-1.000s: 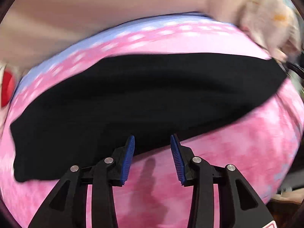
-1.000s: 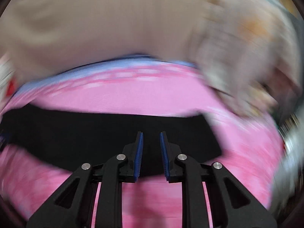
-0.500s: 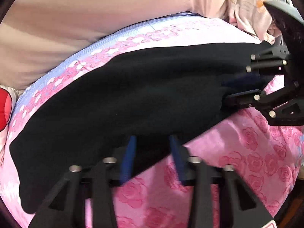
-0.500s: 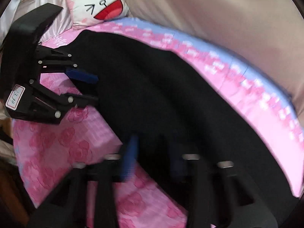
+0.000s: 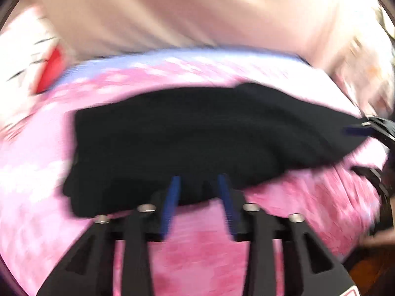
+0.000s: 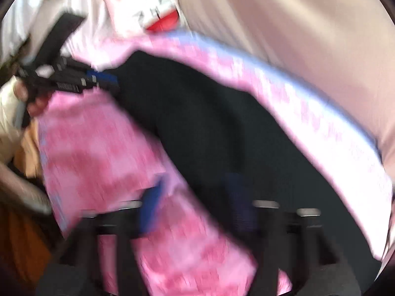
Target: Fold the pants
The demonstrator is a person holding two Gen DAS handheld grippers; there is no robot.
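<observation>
Both views motion-blurred. Black pants lie folded on the pink rose-print bedsheet, near edge just at the fingertips of the left gripper. Its jaws are opening; blue pads stand apart with the hem's edge in front of them, no cloth pressed between. Left wrist view alone shows the whole folded outline of the pants, and the right gripper at their right end. Right wrist view alone shows the person's hand on the left tool and the cartoon pillow beyond. Right gripper's jaws opening, set wide over the pants' edge; pads not pressing. Versus half a second ago: both grippers had cloth pinched at the near edge, the pants were spread longer, and both have since let go; the bundle is now shorter.
</observation>
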